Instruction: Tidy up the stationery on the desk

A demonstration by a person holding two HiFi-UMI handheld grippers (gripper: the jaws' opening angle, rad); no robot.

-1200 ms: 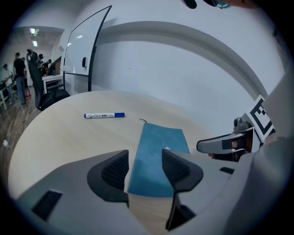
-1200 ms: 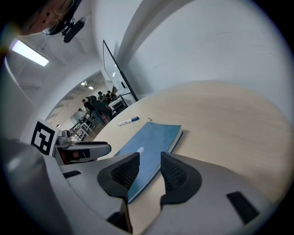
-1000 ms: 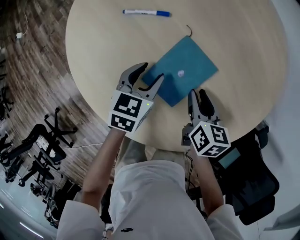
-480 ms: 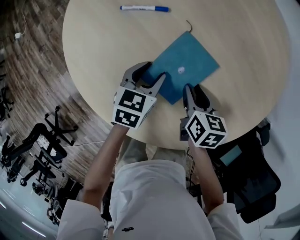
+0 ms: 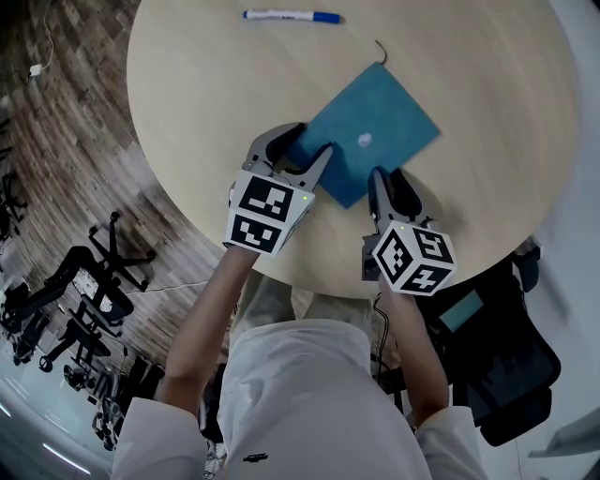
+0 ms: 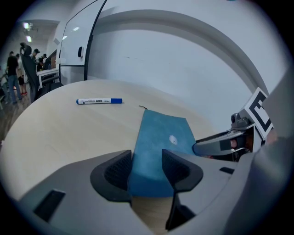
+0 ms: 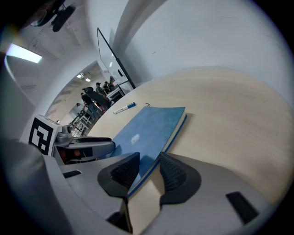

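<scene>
**A:** How do the two tools stand?

**B:** The left gripper (image 6: pixel 146 170) has its jaws spread, and so does the right gripper (image 7: pixel 148 172). Neither pinches anything.

**A:** And the notebook?

**B:** The blue notebook (image 5: pixel 375 120) lies flat and shut on the round table (image 5: pixel 206 84). One of its near corners sits between the left gripper's pads, and the cover stretches away ahead of them. The right gripper straddles the near edge of the same book farther along. That edge runs slantwise through the gap, with a strip of bare tabletop showing beside it.

**A:** Are the tools close together?

**B:** Yes. Each shows in the other's view, just off to the side, and both point down at a slant toward the book.

**A:** Anything else out there?

**B:** A marker (image 5: pixel 289 16) with a white barrel and blue cap lies well beyond both sets of tips, past the far end of the notebook, apart from it.
</scene>
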